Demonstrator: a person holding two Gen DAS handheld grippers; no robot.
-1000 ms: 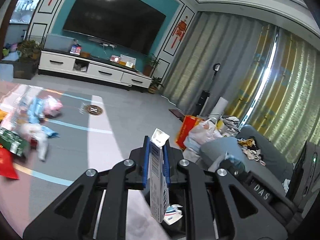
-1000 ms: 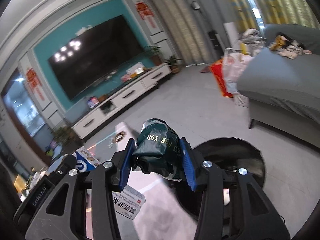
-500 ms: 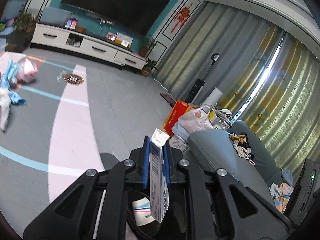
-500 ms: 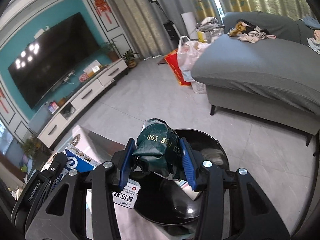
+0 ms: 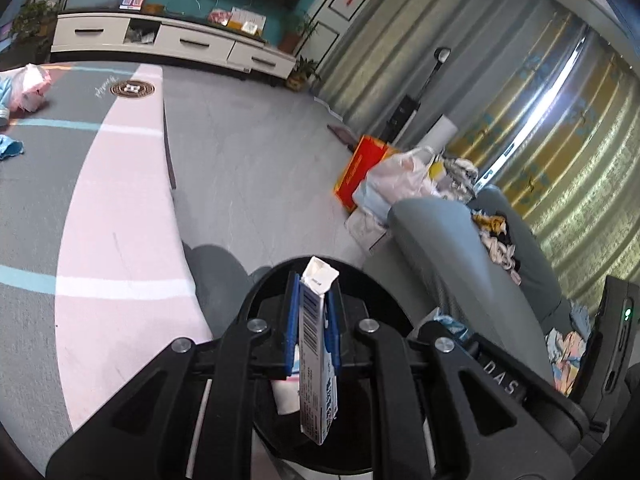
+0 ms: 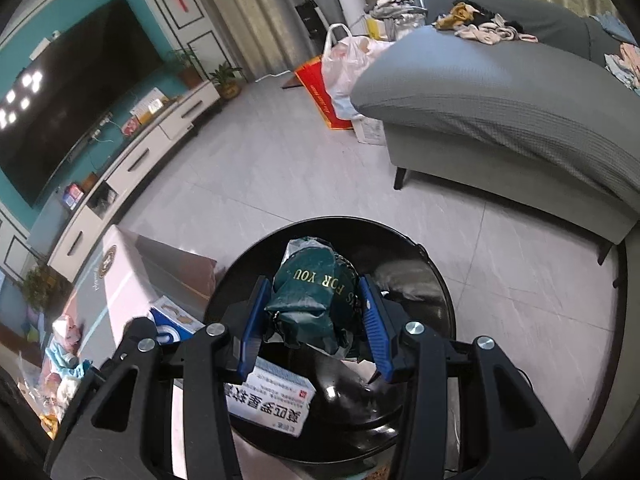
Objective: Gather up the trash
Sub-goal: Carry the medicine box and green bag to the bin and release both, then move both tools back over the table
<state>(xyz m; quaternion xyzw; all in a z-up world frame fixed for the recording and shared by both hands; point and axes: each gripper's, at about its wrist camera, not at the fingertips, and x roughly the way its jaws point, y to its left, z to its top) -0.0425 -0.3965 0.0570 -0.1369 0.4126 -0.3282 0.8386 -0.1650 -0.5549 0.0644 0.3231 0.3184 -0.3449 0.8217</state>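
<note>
Hovering above the black bin, my right gripper clamps a crumpled green bag; my left gripper pinches an upright carton alongside.

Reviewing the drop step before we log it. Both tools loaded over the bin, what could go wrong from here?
1. The right tool looks slightly open around the green wrapper; the crumpled foil may snag on a pad instead of falling.
2. The left tool pinches the slim carton near its top; held near the black bin rim, it could tip outside.
</note>
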